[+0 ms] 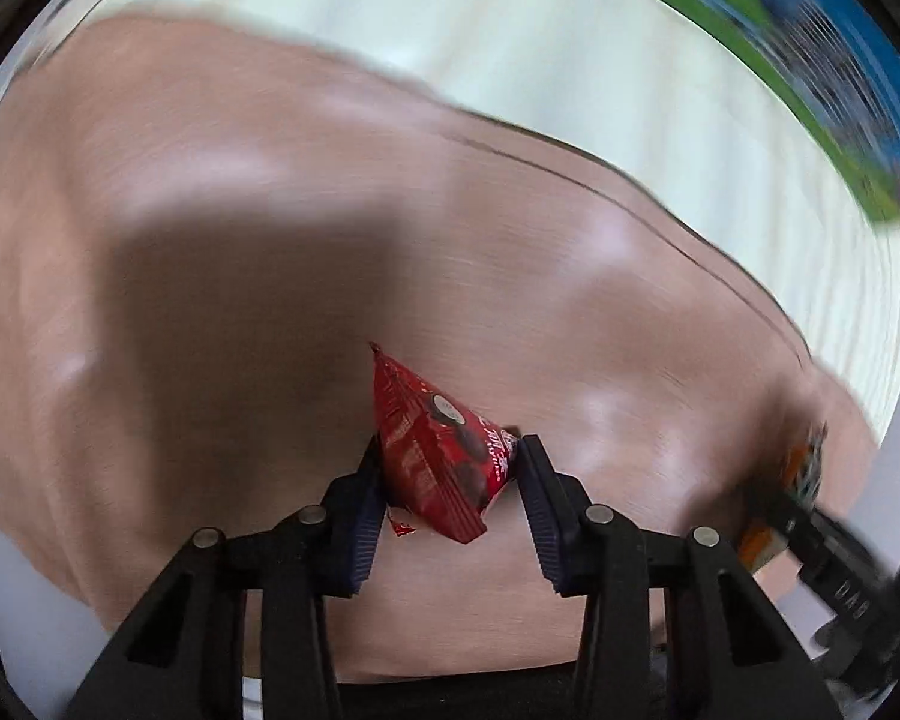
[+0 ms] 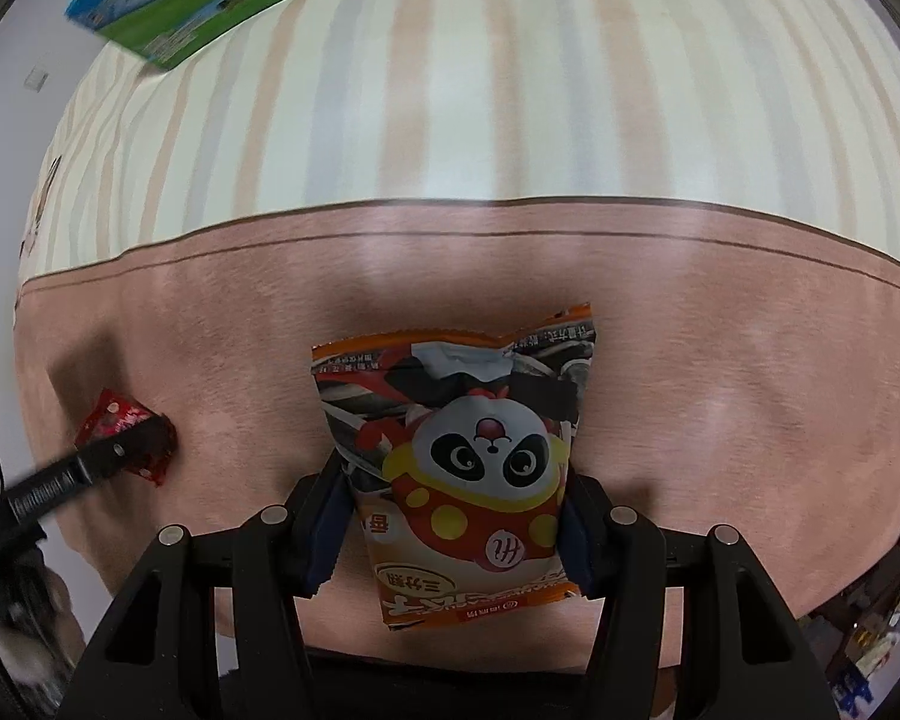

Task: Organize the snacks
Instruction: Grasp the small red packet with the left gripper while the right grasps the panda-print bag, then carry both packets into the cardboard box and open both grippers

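Left gripper (image 1: 447, 450): jaws closed on the small glossy red foil snack packet (image 1: 435, 456), pinched at both sides; the packet stood tilted, one corner pointing up and away.
Right gripper (image 2: 453, 492): jaws clamped on the orange crinkled snack bag with a panda cartoon (image 2: 459, 468), held at its lower half, print upside down to the camera (torn-looking top edge farthest from the fingers).
Surface: pinkish-brown tabletop (image 2: 720, 372) lay under both packets; whether either packet touched it could not be told.
Backdrop: pale striped cloth (image 2: 450, 90) beyond the table's far edge, with a flat blue-and-green printed box (image 2: 168, 6) lying on it.
Cross view: red packet and left gripper appeared at the right camera's left side, well apart from the panda bag.
Image quality: left view motion-blurred.
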Motion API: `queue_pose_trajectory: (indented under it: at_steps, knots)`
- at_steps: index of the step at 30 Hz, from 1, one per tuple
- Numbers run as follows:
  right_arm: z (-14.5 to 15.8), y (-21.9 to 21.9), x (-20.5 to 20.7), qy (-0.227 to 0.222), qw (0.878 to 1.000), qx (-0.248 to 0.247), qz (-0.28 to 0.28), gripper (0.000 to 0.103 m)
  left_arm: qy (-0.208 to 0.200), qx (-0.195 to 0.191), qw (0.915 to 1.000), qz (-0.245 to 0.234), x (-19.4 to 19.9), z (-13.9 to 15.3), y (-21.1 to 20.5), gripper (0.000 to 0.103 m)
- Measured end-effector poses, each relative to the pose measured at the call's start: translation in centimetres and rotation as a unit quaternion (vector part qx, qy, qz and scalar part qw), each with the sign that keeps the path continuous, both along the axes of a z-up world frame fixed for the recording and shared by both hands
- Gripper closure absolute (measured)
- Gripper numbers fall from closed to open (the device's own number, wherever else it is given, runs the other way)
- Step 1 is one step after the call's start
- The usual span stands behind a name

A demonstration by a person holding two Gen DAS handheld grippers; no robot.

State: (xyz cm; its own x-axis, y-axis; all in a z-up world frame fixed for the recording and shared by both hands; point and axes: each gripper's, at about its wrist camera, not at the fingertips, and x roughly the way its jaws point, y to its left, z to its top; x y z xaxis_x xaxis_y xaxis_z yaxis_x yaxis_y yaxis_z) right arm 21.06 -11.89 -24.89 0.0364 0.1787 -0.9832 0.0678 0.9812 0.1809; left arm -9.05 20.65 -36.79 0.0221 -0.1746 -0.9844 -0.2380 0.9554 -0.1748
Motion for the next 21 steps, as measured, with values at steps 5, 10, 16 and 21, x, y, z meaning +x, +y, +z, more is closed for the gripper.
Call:
queue_pose_trajectory:
  at_steps: [5, 10, 16, 21]
  knots:
    - [-0.2, -2.9, 0.2, 0.003, 1.000, -0.011, -0.016, 0.042, -0.027, 0.042, 0.9942, -0.095, 0.7, 0.3, -6.4, 0.064]
    - [-0.5, -3.9, 0.5, 0.003, 1.000, -0.001, -0.022, 0.033, -0.032, 0.076, 0.9868, -0.139, 1.3, -0.4, -9.2, 0.062]
    - [-1.0, -3.2, 0.2, 0.005, 1.000, -0.013, -0.017, 0.031, -0.031, 0.077, 0.9864, -0.142, 2.3, -0.7, -10.5, 0.062]
    - [-0.8, -2.8, -0.6, -0.011, 1.000, -0.022, -0.009, 0.046, -0.039, 0.068, 0.9874, -0.138, 2.4, 0.9, -11.0, 0.064]
